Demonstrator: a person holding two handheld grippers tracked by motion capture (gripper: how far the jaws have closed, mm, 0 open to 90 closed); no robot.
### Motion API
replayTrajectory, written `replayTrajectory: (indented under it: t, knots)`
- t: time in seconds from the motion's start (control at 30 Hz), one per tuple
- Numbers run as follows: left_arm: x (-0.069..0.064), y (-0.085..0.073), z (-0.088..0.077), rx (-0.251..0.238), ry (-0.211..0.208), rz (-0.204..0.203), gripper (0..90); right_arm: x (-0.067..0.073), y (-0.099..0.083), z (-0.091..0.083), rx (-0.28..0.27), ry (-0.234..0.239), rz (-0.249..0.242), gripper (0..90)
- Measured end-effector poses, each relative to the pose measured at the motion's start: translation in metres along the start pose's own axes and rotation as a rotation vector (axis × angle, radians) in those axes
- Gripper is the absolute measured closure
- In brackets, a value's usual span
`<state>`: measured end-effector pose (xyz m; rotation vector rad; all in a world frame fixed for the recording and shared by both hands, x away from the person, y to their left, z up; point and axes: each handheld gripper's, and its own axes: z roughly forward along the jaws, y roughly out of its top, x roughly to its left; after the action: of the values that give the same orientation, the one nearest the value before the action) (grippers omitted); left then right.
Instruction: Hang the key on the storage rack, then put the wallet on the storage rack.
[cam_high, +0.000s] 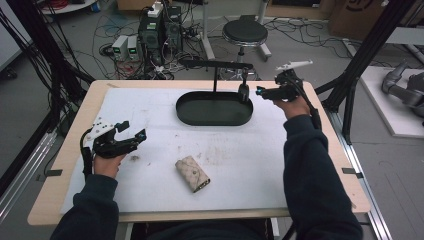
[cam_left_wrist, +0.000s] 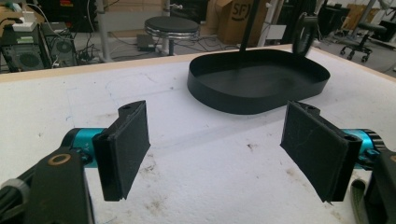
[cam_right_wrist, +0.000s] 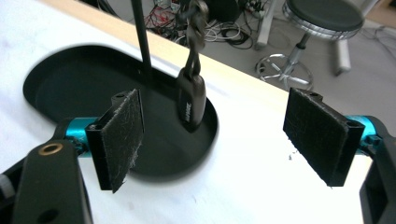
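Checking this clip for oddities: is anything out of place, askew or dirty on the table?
Mostly tidy. The key pouch lies skewed on the white mat, apart from the black tray, and brown smudges mark the mat near it. The key fob hangs from the stand's bar, over the tray.

Wooden table is covered by a stained white mat. Black oval tray with hanger stand is set just beside the right gripper. Beige key pouch is laid near the left gripper.
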<state>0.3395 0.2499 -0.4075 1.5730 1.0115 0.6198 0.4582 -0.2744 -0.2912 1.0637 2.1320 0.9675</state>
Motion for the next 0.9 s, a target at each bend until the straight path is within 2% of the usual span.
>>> replayTrajectory:
  t: [0.03,0.07,0.13,0.23,0.3,0.37,0.5,0.63,0.7,0.8,0.87,0.9]
  knots:
    - [0.000,0.000,0.000,-0.003,0.003,0.001,23.2,0.000,-0.006,-0.008,0.014,-0.013,-0.036,20.9]
    - [0.000,0.000,-0.001,-0.005,0.004,-0.004,23.1,-0.002,-0.011,-0.014,0.030,-0.023,-0.046,20.8]
    - [0.001,0.000,-0.001,-0.004,0.006,0.000,23.1,-0.003,-0.024,-0.028,0.024,-0.040,-0.029,20.8]
    - [0.001,0.001,-0.002,-0.009,0.009,0.002,23.1,0.000,-0.045,-0.039,-0.013,-0.047,0.002,20.6]
    - [0.000,0.001,-0.002,-0.010,0.006,0.002,23.2,0.007,-0.058,-0.039,-0.023,-0.040,0.036,20.4]
    - [0.000,0.001,-0.001,-0.010,0.004,0.003,23.2,0.016,-0.071,-0.035,-0.035,-0.012,0.037,20.4]
    - [-0.001,0.001,-0.002,-0.006,0.007,0.008,23.1,0.034,-0.085,-0.023,-0.020,0.022,-0.001,20.5]
    - [-0.001,0.001,-0.001,-0.003,0.010,0.010,23.2,0.049,-0.090,-0.020,-0.045,0.036,-0.039,20.4]
    - [-0.001,0.000,0.000,-0.001,0.009,0.009,23.2,0.054,-0.092,-0.020,-0.062,0.041,-0.039,20.4]
    - [-0.001,0.001,-0.001,-0.007,0.007,0.010,23.1,0.062,-0.096,-0.022,-0.083,0.048,-0.008,20.4]
    - [0.000,0.001,-0.001,-0.009,0.009,0.006,23.1,0.066,-0.099,-0.023,-0.112,0.084,0.035,20.4]
    - [0.000,0.001,-0.001,-0.008,0.009,0.005,23.1,0.069,-0.100,-0.023,-0.116,0.098,0.040,20.4]
